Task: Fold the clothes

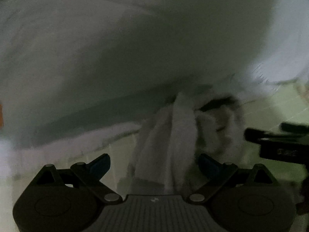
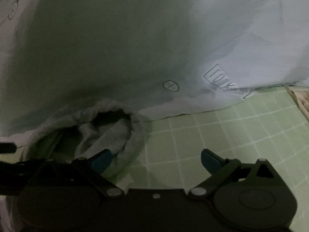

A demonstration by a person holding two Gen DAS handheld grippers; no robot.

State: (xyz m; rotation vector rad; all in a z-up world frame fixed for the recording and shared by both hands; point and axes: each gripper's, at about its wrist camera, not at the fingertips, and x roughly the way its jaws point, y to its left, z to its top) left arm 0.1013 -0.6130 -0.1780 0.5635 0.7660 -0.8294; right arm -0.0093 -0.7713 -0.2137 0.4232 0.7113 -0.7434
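Observation:
A white garment (image 1: 135, 48) with printed lettering (image 2: 224, 81) fills the upper part of both views and lies on a green grid mat (image 2: 222, 135). Its fleecy sleeve cuff (image 2: 115, 127) lies open on the mat. In the left wrist view the sleeve (image 1: 173, 139) runs between the fingers of my left gripper (image 1: 154, 164), whose jaws stand wide apart without pinching it. My right gripper (image 2: 156, 160) is open and empty, its left fingertip (image 2: 102, 161) at the cuff's edge. The right gripper (image 1: 278, 141) shows at the right of the left wrist view.
The mat's right edge (image 2: 297, 100) meets a patterned surface. An orange patch (image 1: 1, 116) shows at the left border. Both views are dim and blurred.

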